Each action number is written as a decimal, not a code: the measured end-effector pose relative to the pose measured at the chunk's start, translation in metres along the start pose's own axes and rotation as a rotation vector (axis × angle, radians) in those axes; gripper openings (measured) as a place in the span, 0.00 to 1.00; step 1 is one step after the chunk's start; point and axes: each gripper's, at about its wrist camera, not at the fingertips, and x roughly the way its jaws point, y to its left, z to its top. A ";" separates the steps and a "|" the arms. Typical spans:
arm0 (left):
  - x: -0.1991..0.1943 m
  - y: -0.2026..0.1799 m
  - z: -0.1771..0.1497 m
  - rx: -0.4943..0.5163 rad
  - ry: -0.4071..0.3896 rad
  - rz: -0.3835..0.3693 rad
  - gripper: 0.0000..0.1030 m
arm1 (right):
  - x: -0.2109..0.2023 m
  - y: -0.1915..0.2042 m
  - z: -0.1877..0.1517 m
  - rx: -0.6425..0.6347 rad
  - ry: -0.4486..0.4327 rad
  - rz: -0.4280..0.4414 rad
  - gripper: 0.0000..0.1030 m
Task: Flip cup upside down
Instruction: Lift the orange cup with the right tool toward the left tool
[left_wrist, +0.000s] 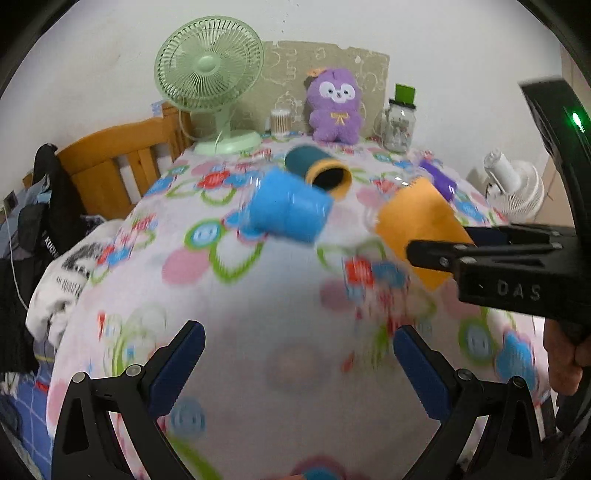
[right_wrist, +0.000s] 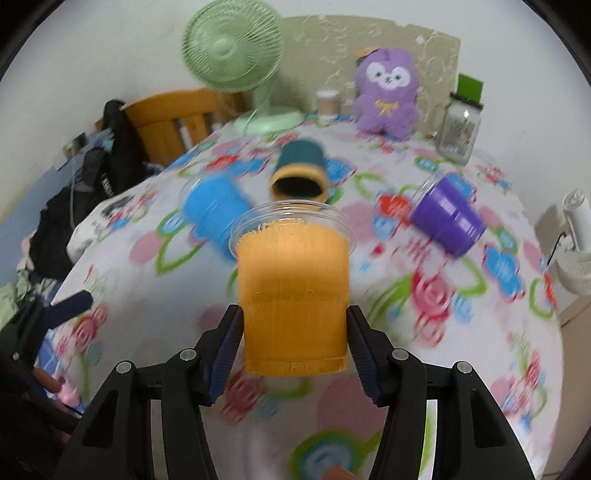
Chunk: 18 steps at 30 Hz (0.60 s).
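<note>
above the flowered cloth the right gripper has its two fingers closed on the sides of the orange cup, lifted and tilted. only the right view shows the purple cup clearly. the left gripper is wide open and holds nothing.

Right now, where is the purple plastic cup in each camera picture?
Left wrist view: the purple plastic cup peeks out at upper right, just behind the orange cup held by the right gripper.
Right wrist view: it lies tipped on the flowery cloth at right.
Shared landmark: the purple plush toy at the back.
</note>
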 end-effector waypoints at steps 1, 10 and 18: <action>-0.003 -0.001 -0.008 0.003 0.004 0.008 1.00 | 0.000 0.005 -0.006 0.002 0.010 0.006 0.58; -0.020 -0.003 -0.041 -0.026 0.005 0.003 1.00 | 0.003 0.044 -0.034 -0.049 0.058 -0.006 0.58; -0.021 -0.004 -0.041 -0.047 -0.003 -0.012 1.00 | 0.000 0.050 -0.035 -0.077 0.073 -0.042 0.67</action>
